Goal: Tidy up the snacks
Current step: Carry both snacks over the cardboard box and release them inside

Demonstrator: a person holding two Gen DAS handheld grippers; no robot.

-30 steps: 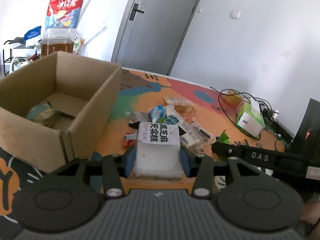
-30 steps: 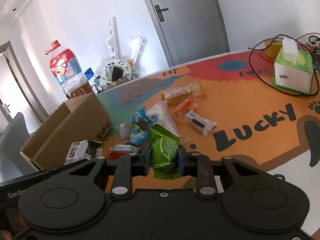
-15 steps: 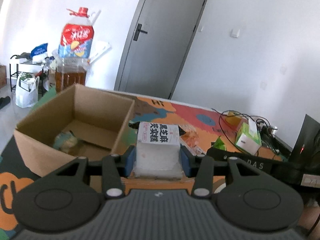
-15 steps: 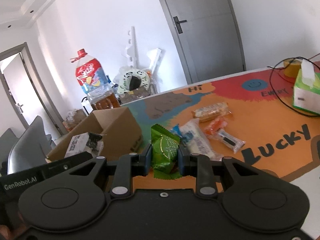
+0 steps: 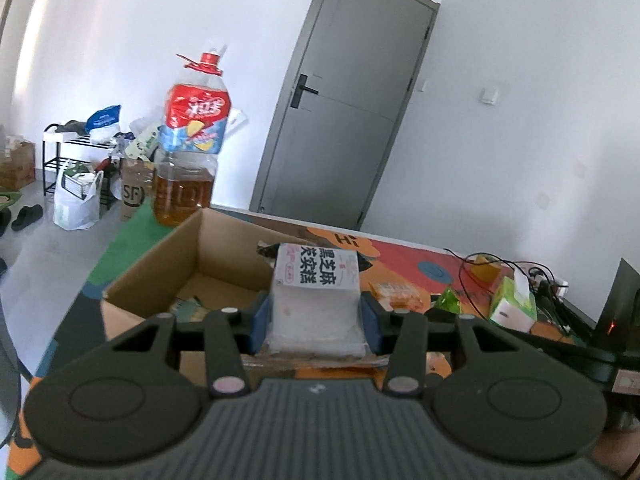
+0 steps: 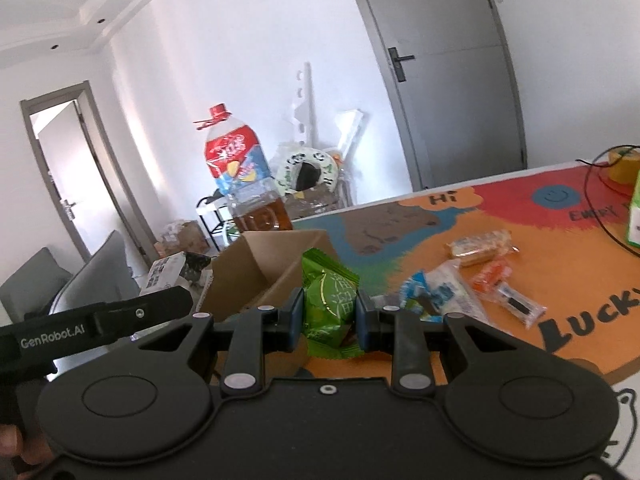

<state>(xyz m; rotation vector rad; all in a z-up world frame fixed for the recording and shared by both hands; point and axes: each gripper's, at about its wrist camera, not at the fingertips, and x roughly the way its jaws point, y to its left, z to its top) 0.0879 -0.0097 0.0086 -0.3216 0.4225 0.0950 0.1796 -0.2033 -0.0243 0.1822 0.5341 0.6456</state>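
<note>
The left tongs point(image 5: 316, 316) are clamped on a white cake packet point(image 5: 316, 300), held in the air at the near edge of the open cardboard box point(image 5: 160, 272). The right tongs point(image 6: 329, 320) grip a green snack pouch point(image 6: 329, 304) beside the box, with other snacks point(image 6: 452, 292) lying loose on the colourful counter point(image 6: 400, 220).
</note>
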